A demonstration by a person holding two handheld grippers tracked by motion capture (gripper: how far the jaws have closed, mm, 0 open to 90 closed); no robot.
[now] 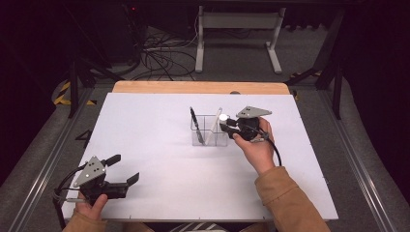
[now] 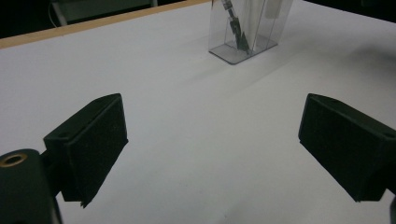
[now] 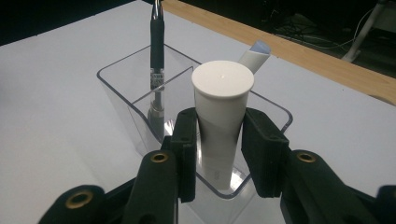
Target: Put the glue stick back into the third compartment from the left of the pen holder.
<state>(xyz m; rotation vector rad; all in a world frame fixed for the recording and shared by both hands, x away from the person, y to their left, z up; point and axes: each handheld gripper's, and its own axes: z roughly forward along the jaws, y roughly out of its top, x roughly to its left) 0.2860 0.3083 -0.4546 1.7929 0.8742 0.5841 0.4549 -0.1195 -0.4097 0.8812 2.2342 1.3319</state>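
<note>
Right gripper [image 3: 219,149] jaws clamp the white tube [image 3: 223,107] in the clear organizer [image 3: 116,88]; a tilted release could topple it, while left gripper [image 2: 210,140] jaws stand apart.

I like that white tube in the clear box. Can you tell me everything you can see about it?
The white tube is smooth and looks like plastic, with a flat round cap on top. It stands upright, cap up, its lower end down inside the clear box near one end. The right gripper has its two black jaws pressed on the tube's sides, just under the cap. In the high view it shows as a small white dot at that gripper's tip.
</note>
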